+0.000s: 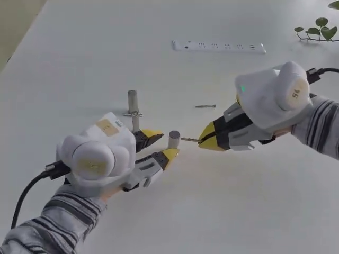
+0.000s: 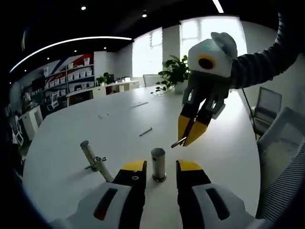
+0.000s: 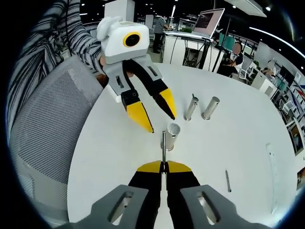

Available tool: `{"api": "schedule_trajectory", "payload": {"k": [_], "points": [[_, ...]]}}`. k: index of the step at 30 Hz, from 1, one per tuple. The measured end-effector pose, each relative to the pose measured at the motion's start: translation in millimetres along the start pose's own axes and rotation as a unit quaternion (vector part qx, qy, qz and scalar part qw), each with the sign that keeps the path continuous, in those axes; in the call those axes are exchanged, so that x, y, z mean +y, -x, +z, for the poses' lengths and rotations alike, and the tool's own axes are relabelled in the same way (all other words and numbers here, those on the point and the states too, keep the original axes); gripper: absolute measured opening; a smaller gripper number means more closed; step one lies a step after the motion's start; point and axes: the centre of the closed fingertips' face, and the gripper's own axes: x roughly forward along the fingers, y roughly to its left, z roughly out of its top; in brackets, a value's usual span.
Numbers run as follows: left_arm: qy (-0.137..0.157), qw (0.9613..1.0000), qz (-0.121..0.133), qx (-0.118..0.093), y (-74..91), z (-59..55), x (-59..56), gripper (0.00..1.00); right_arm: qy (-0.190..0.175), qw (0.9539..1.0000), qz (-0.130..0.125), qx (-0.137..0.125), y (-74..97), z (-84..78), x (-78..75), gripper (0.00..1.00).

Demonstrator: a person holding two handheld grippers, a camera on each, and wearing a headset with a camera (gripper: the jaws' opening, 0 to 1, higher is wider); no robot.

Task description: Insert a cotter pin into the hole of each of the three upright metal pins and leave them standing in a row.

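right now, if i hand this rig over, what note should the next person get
Left claw: open, jaws either side of the near metal pin, not gripping.
Right claw: shut on a cotter pin, tip at that pin, not yet through.
Done: the fitted far pin has its cotter pin in.
Left: finish this one, then the bare far pin, which seems empty, using the spare cotter pin on the table.

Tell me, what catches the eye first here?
Two white, yellow-tipped tools face each other: the right tool pinches a thin cotter pin, aiming it at a short metal pin flanked by the open left tool. Behind stands a second metal pin, already cross-pinned.
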Motion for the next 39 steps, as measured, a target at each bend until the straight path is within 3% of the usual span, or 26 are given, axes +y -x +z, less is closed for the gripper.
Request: {"api": "schedule_trajectory", "payload": {"k": [7,11,15,29,36,39], "points": [[0.002,0.9993,0.026,0.025,-9.6,-9.6,7.8,0.21,-0.004,1.0000,0.003,0.006,-4.4,-4.6,-6.3,0.00],[0.021,0.9992,0.021,0.026,-15.1,-10.6,5.0,0.20,-0.002,1.0000,0.006,0.006,-7.5,-3.5,-7.3,0.00],[0.019,0.9988,0.025,0.037,-21.2,-13.8,4.0,0.19,-0.001,0.9999,0.009,0.005,-10.2,-2.8,-7.6,0.00],[0.049,0.9976,0.026,0.042,-28.7,-19.4,2.6,0.11,0.008,0.9996,0.023,0.014,-11.6,2.9,-2.1,0.00],[0.068,0.9963,0.033,0.040,-29.9,-24.0,3.6,0.11,-0.017,0.9993,0.015,0.029,-12.1,1.0,-3.4,0.00],[0.067,0.9962,0.035,0.042,-31.0,-26.1,3.3,0.10,-0.010,0.9993,0.013,0.035,-12.2,2.2,-2.7,0.00]]}}
